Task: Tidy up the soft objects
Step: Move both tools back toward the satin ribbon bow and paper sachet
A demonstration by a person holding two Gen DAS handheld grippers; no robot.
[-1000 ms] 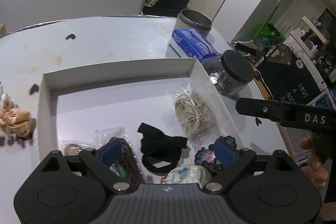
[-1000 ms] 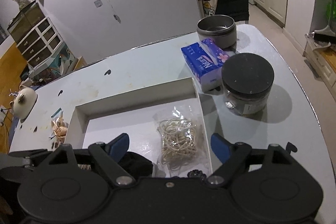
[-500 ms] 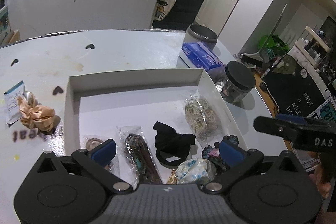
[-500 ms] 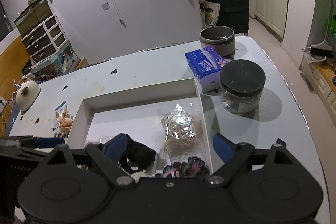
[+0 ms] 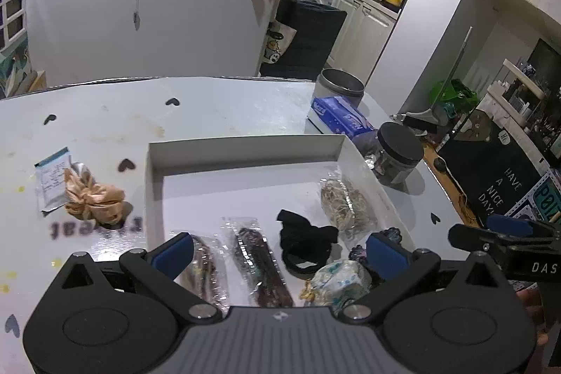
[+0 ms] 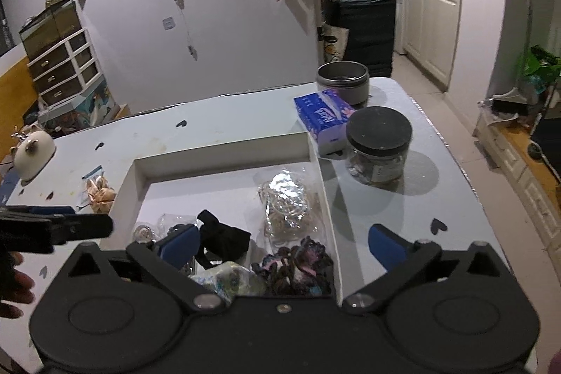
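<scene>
A white open box point(image 5: 245, 142) on the table holds a black scrunchie point(image 5: 305, 239), a bag of rubber bands point(image 5: 347, 205), two packaged hair ties point(image 5: 259, 255), a pale printed scrunchie point(image 5: 340, 279) and a dark floral scrunchie point(image 6: 298, 269). A beige scrunchie point(image 5: 93, 198) lies on the table left of the box, beside a small packet point(image 5: 52, 177). My left gripper point(image 5: 280, 251) hangs open above the box's near end, holding nothing. My right gripper point(image 6: 284, 242) is over the box's near right corner; its jaws are opening and the pads press on nothing.
A blue tissue pack point(image 6: 322, 118), a black-lidded jar point(image 6: 378, 146) and a metal tin point(image 6: 343, 83) stand right of and behind the box. A white ceramic piece point(image 6: 33, 153) sits at the table's left edge. The table's right edge drops to the floor.
Both grippers have drawn back and risen from the box, so more of the table and the beige scrunchie show. The right jaws have spread wider.
</scene>
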